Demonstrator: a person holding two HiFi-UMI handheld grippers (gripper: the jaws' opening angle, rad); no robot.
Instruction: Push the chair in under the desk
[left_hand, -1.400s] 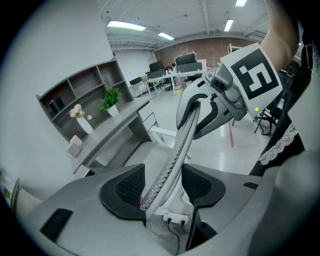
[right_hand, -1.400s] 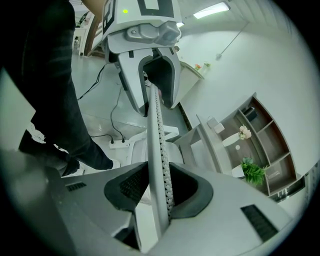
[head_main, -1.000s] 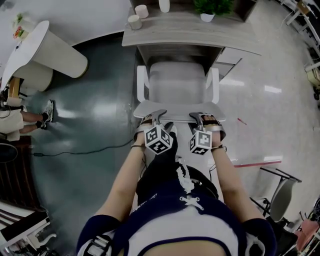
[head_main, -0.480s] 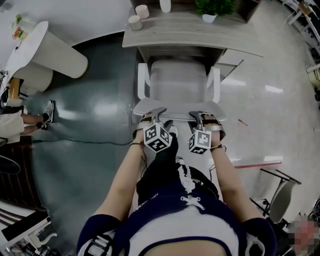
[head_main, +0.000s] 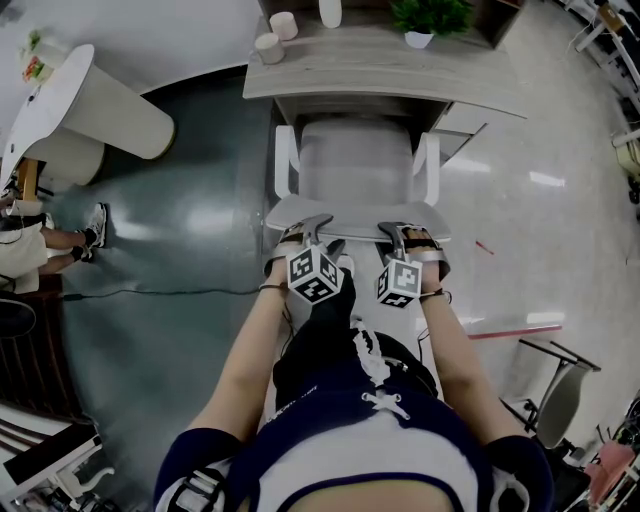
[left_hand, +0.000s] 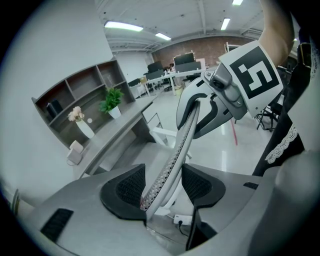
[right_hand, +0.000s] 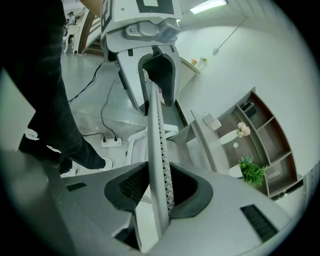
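head view showed the chair (head_main: 355, 165) straight ahead of the person, its seat front tucked under the counter (head_main: 380, 60) edge and its backrest (head_main: 355, 215) nearest the person, with the left tool (head_main: 308, 228) and right tool (head_main: 405, 232) set side by side on the backrest's top rim. left gripper view showed that tool's jaws standing apart astride the thin mesh rim, which leaned on one pad (left_hand: 125, 187) and left a gap at the other. right gripper view showed its jaws wide apart too, the rim running between them unclamped.
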